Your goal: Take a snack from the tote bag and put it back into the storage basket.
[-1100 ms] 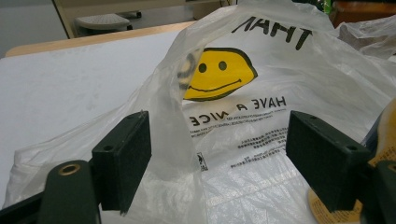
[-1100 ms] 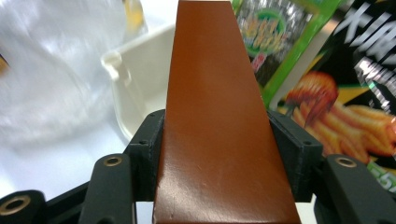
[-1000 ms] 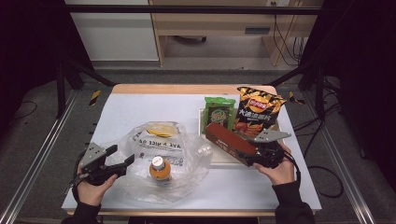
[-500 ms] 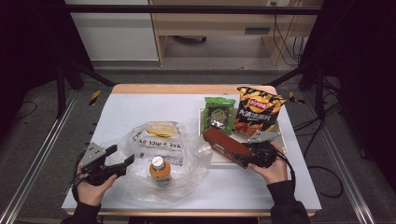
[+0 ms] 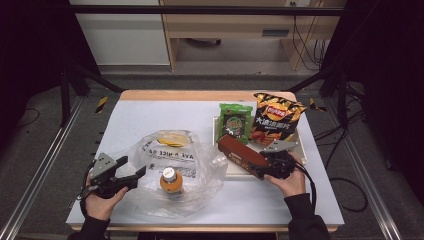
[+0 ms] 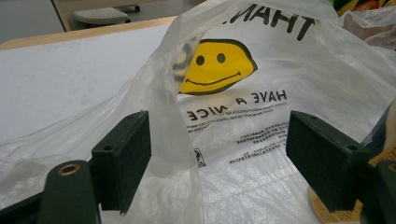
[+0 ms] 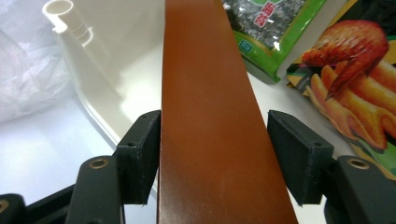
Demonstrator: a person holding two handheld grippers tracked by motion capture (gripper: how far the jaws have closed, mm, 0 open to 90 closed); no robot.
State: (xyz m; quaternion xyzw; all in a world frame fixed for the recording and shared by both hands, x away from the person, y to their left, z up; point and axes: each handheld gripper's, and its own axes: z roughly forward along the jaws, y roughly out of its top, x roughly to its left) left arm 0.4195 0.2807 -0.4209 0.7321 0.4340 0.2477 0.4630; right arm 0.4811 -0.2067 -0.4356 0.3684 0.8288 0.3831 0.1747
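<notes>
Between just-opening right gripper (image 7: 215,158) fingers, brown box (image 7: 210,116) sits lower.

Bottle (image 5: 170,180) in bag (image 5: 200,170); tray (image 5: 235,172) right; box (image 5: 240,155) on tray.

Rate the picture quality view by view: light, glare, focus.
High view: the white table is brightly lit and the surroundings fall to near black; soft detail, print on the plastic bag barely legible. Left gripper view: bag print sharp, near pads slightly soft. Right gripper view: glare on the white tray; a faint sheen on the brown box, snack packs crisp.
</notes>
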